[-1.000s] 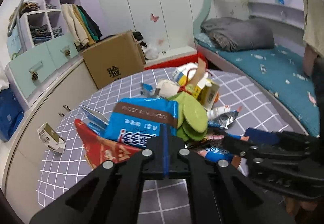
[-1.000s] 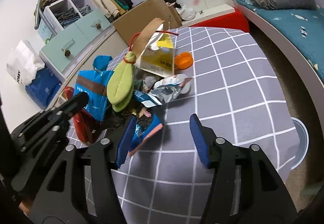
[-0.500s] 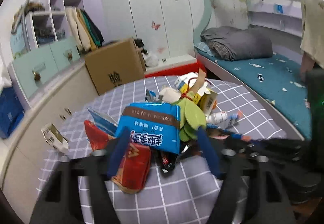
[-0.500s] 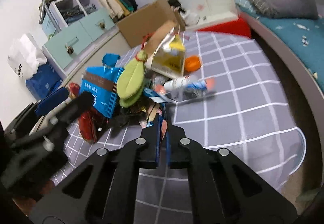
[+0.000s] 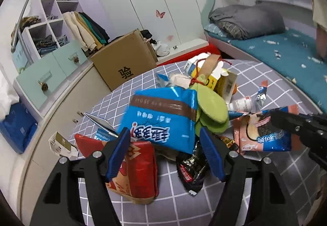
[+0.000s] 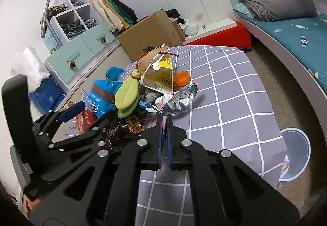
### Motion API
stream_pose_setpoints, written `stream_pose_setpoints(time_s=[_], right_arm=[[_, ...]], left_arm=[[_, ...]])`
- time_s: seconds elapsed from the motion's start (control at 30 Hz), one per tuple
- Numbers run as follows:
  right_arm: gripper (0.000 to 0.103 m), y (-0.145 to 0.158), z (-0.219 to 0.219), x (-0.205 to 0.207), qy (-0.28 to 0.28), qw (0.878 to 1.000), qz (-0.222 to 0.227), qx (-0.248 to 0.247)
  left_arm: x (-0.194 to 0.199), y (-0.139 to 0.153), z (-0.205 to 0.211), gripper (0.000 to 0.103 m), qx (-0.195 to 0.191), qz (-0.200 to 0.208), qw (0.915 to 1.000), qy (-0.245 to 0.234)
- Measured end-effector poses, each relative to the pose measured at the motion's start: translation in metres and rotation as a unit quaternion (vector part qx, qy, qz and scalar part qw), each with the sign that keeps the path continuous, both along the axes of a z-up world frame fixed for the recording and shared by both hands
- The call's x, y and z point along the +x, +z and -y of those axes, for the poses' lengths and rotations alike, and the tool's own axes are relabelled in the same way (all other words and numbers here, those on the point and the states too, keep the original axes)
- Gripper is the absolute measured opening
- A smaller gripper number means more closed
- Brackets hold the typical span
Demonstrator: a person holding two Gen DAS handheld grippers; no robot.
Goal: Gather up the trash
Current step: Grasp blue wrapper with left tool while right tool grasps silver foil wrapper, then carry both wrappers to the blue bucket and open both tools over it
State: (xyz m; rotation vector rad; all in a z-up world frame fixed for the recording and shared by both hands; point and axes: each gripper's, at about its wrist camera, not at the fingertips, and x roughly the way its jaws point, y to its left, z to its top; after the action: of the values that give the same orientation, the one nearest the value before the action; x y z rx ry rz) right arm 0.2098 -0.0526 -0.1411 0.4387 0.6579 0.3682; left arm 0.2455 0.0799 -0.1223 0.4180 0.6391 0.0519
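Even, soft indoor light fills both views, a little cool, with no hard beams. Fisheye bending is strong: the wardrobe doors (image 5: 155, 1) bow outward and black corners ring each frame. In the left wrist view the blue snack bag (image 5: 161, 115) is smeared at its upper edge, motion blur, and the shelves at upper right look soft too. The right wrist view is crisper; the foil wrapper (image 6: 179, 101) catches small bright glints and throws a faint shadow on the checked tablecloth (image 6: 224, 103). The black gripper arms read dark, with little detail.
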Motion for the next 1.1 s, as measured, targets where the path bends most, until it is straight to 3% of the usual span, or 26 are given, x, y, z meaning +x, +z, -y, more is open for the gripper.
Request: stream_pose_setpoints(time_s=[0.1,0.17,0.27,0.43,0.67,0.87,1.1], right_arm=[[0.004,-0.003,0.002,0.001,0.002,1.0,-0.002,0.003],[0.004,-0.004,0.003,0.001,0.003,1.0,-0.003,0.006],[0.004,-0.005,0.004,0.001,0.004,1.0,-0.003,0.008],[0.004,-0.005,0.006,0.0,0.004,1.0,0.001,0.009],[0.004,0.005,0.01,-0.008,-0.004,1.0,0.02,0.009],[0.004,0.024,0.014,-0.018,-0.009,0.999,0.042,0.011],[0.004,0.05,0.029,-0.042,-0.022,0.997,0.075,0.015]], left_arm=[[0.007,0.0,0.003,0.065,-0.001,-0.006,1.0,0.004],[0.014,-0.002,0.002,0.045,-0.011,-0.018,0.9997,0.006],[0.022,-0.003,-0.004,0.024,-0.039,-0.037,0.9985,0.009],[0.019,0.004,-0.016,0.007,-0.062,-0.018,0.9978,0.019],[-0.001,0.023,-0.036,0.004,-0.133,0.013,0.9909,0.014],[-0.031,0.044,-0.032,0.004,-0.166,0.044,0.9851,0.002],[-0.069,0.069,-0.004,0.004,-0.175,0.065,0.9812,-0.048]])
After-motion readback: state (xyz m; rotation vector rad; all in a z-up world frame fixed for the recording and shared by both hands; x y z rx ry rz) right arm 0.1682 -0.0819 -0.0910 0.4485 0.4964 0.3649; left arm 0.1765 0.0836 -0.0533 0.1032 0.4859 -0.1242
